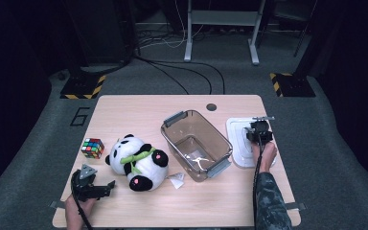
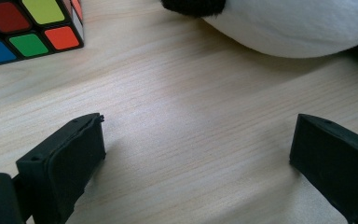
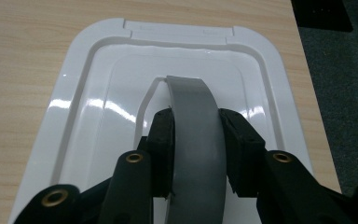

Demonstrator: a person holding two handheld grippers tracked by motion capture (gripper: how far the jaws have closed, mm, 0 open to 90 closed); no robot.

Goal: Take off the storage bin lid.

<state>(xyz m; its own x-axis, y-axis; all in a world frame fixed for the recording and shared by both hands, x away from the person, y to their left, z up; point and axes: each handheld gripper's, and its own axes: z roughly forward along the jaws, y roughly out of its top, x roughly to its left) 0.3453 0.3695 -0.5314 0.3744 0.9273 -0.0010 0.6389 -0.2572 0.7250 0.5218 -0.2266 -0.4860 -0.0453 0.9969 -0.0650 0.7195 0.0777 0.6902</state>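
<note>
A white plastic lid [image 1: 242, 143] lies flat on the table's right side, with a grey curved handle [image 3: 196, 135] in its middle. My right gripper [image 3: 196, 144] is shut on that grey handle, one pad on each side; in the high view the right gripper [image 1: 259, 133] stands over the lid. The clear plastic box [image 1: 196, 143] with grey clips sits open at the table's centre. My left gripper [image 2: 198, 149] rests open on the wood at the front left, nothing between its jaws, and appears as the left gripper [image 1: 93, 186] beside the panda.
A plush panda [image 1: 138, 163] with a green scarf lies left of the box, and its white belly [image 2: 298, 28] is just ahead of the left gripper. A colour cube [image 1: 92, 148] sits at the far left. A small white scrap [image 1: 176, 179] lies by the panda.
</note>
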